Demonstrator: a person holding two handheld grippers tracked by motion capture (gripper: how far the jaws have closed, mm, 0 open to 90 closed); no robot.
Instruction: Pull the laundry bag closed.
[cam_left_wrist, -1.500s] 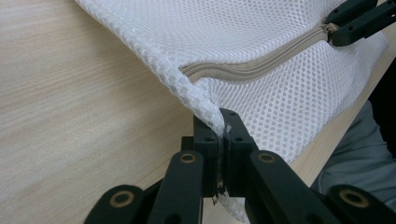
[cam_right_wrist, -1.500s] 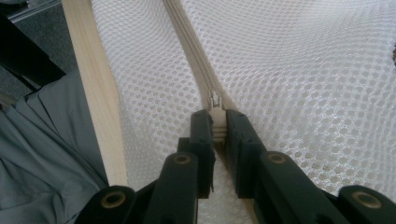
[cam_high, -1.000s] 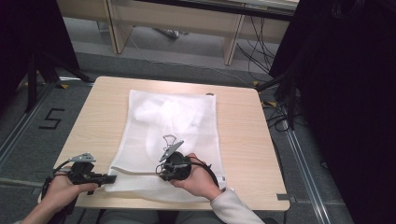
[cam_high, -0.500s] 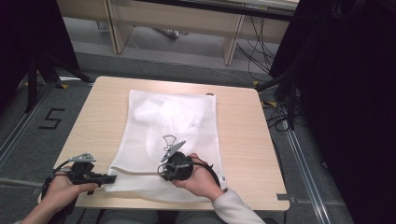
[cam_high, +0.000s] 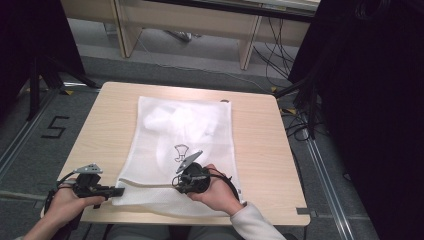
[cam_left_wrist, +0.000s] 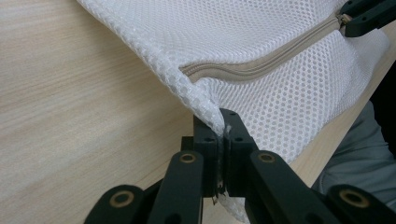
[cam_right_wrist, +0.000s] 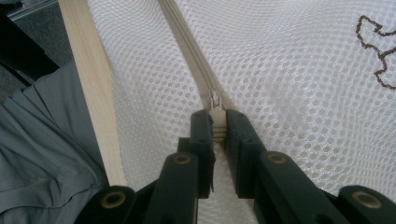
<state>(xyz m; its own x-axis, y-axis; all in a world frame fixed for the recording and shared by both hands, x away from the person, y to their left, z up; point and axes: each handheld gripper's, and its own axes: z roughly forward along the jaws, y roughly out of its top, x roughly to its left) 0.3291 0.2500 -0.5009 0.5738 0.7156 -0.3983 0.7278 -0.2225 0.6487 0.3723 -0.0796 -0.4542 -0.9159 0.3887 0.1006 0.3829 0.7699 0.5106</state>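
- At the table's near edge, the left gripper clamps the near-left corner of a white mesh laundry bag, its jaws pressed tight on the doubled mesh, as the left gripper view shows.
- Just beyond, the right gripper pinches the beige zipper pull, jaws clenched on it, midway along the beige zipper that crosses the bag's near end.
- The bag lies flat on the light wooden table, pale garments bunched inside toward its far end beyond a small dark logo.
- Risks, as judged: the small pull could slip from the jaws if tugged off the zipper's line; loose mesh could snag in the slider should the corner hold go slack.
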